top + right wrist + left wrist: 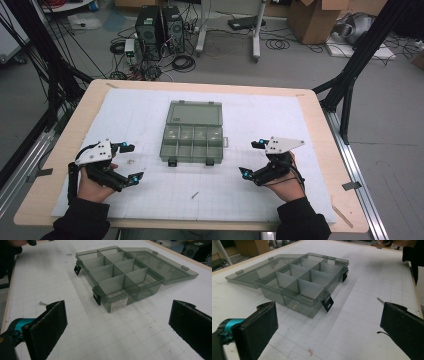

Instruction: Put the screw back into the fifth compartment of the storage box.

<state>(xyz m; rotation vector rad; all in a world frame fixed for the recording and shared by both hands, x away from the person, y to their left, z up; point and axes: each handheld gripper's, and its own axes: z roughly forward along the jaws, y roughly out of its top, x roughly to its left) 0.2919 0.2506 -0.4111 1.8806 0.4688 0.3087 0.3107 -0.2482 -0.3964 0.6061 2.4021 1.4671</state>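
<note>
A smoky clear compartment box (pixel 192 143) lies mid-table with its lid (pixel 195 113) folded flat on the far side. Its several compartments look empty. Two black latches (pixel 327 303) hang off the near wall. My left gripper (pixel 133 161) rests open on the mat left of the box, with nothing between its pads (pixel 264 322). My right gripper (pixel 251 158) stands open on the box's right, jaws wide and empty. In the left gripper view the box (pixel 304 282) sits ahead of the left gripper (pixel 328 325). In the right gripper view the box (pixel 117 272) sits ahead of the right gripper (pixel 117 325).
A small screw (pixel 194 194) lies on the white grid mat (pixel 150 200) in front of the box, between the two hands; it also appears as a screw (pixel 380 299) and a screw (pixel 43 303). A tiny scrap (pixel 131 161) sits by the left gripper. The wooden table edge (pixel 320 120) rims the mat.
</note>
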